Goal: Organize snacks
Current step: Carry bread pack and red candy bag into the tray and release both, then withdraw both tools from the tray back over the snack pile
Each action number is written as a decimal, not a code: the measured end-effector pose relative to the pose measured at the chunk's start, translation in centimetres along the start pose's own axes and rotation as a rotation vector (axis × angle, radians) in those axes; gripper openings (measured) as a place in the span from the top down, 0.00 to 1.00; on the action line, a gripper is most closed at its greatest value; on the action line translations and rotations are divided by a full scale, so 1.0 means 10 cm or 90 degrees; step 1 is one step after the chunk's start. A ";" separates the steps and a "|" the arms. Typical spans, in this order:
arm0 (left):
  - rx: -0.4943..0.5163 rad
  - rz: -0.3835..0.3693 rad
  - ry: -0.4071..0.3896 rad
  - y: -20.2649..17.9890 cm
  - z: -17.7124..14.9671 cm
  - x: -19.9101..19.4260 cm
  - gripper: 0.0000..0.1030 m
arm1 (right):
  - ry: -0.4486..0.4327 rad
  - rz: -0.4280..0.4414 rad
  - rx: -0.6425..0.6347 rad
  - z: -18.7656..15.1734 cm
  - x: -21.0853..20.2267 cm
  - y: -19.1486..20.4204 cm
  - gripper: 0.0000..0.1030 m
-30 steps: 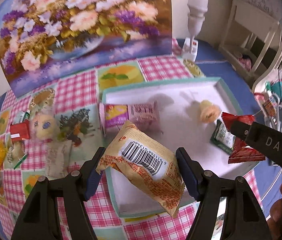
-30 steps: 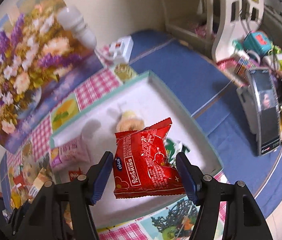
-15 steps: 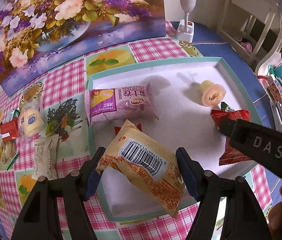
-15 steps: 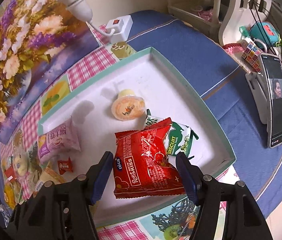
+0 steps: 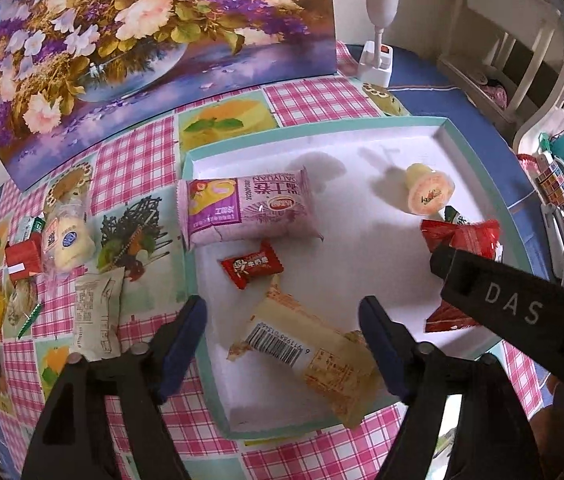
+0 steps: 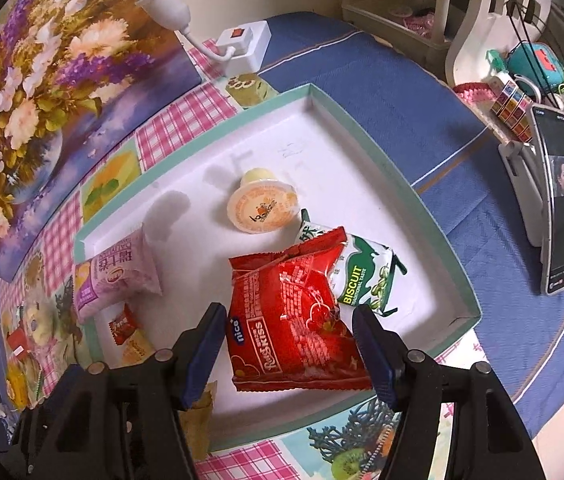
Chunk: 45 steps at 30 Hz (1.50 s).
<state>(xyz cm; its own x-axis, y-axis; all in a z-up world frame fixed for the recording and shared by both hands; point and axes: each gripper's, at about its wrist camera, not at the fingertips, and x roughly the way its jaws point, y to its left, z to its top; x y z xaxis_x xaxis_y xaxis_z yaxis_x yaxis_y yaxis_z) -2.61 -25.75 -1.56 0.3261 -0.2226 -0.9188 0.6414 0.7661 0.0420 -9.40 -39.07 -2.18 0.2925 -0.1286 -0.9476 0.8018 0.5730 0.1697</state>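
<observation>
1. Inside the teal-rimmed white tray [image 5: 198,320], at its near left corner, the yellow barcode snack packet [image 5: 302,350] lies flat on the tray floor, one end resting over the near rim. It sits below and between the left gripper [image 5: 282,344] fingers, which stand wide apart and touch nothing; judging by that, the packet has been let go there.
2. The left gripper is fully open and empty, hovering over that corner of the tray.
3. Over the near right part of the tray, the right gripper [image 6: 290,344] has its blue pads pressed against both sides of the red Red Kiss packet [image 6: 294,320], which hangs tilted between them, so the packet looks carried rather than laid down.
4. Just beyond the red packet, on the tray floor, lie the green-and-white biscuit pack [image 6: 366,276] and the orange jelly cup [image 6: 262,208]; the purple cake packet [image 5: 246,208] and a small red candy [image 5: 252,266] sit toward the tray's left side.
5. Left of the tray, on the checked desk [image 5: 138,168], several snacks wait, among them a pale wrapped bar [image 5: 96,316] and a clear-wrapped bun [image 5: 66,240], so sorting is probably partway.
</observation>
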 end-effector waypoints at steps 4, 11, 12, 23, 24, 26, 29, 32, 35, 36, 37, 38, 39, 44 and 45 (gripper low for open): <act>-0.008 0.001 -0.005 0.03 0.01 -0.04 0.21 | 0.007 0.005 0.004 0.00 0.03 -0.01 0.32; -0.030 0.008 -0.006 0.12 0.03 -0.07 0.21 | 0.004 0.008 0.006 0.00 0.00 -0.01 0.32; -0.034 0.008 -0.007 0.13 0.03 -0.08 0.21 | 0.003 0.009 0.005 0.00 -0.01 0.00 0.32; -0.104 0.025 -0.008 0.42 0.05 -0.13 0.21 | -0.016 0.024 -0.005 0.02 -0.06 0.04 0.17; -0.115 0.028 -0.007 0.46 0.05 -0.12 0.21 | -0.018 0.025 -0.006 0.02 -0.06 0.04 0.14; -0.143 0.039 -0.006 0.56 0.04 -0.12 0.19 | -0.021 0.024 -0.008 0.02 -0.06 0.05 0.06; -0.187 0.060 -0.010 0.71 0.02 -0.11 0.15 | -0.029 0.027 -0.012 0.02 -0.08 0.07 0.02; -0.214 0.079 -0.017 0.83 0.01 -0.12 0.15 | -0.036 0.027 -0.019 0.02 -0.10 0.09 0.00; -0.246 0.097 -0.027 0.96 -0.02 -0.15 0.01 | -0.045 0.031 -0.025 0.02 -0.11 0.11 0.00; -0.258 0.101 -0.032 1.01 -0.02 -0.17 0.01 | -0.048 0.033 -0.027 0.02 -0.12 0.12 0.00; -0.273 0.103 -0.039 1.07 -0.03 -0.19 0.01 | -0.052 0.035 -0.029 0.02 -0.13 0.13 0.00; -0.281 0.102 -0.042 1.10 -0.03 -0.21 0.01 | -0.056 0.037 -0.031 0.02 -0.13 0.13 0.00; -0.289 0.099 -0.046 1.14 -0.03 -0.22 0.01 | -0.060 0.038 -0.034 0.02 -0.15 0.14 0.00; -0.320 0.098 -0.061 1.33 -0.06 -0.31 0.01 | -0.072 0.044 -0.044 0.01 -0.18 0.20 0.00; -0.324 0.101 -0.064 1.37 -0.07 -0.33 0.01 | -0.073 0.045 -0.044 0.00 -0.18 0.21 0.00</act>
<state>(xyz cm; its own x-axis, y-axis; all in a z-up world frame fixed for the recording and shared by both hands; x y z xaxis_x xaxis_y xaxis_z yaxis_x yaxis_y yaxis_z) 4.64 -14.13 1.77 0.4720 -0.1181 -0.8737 0.1693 0.9847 -0.0416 -8.24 -37.66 -0.08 0.4076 -0.1761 -0.8960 0.7404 0.6380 0.2115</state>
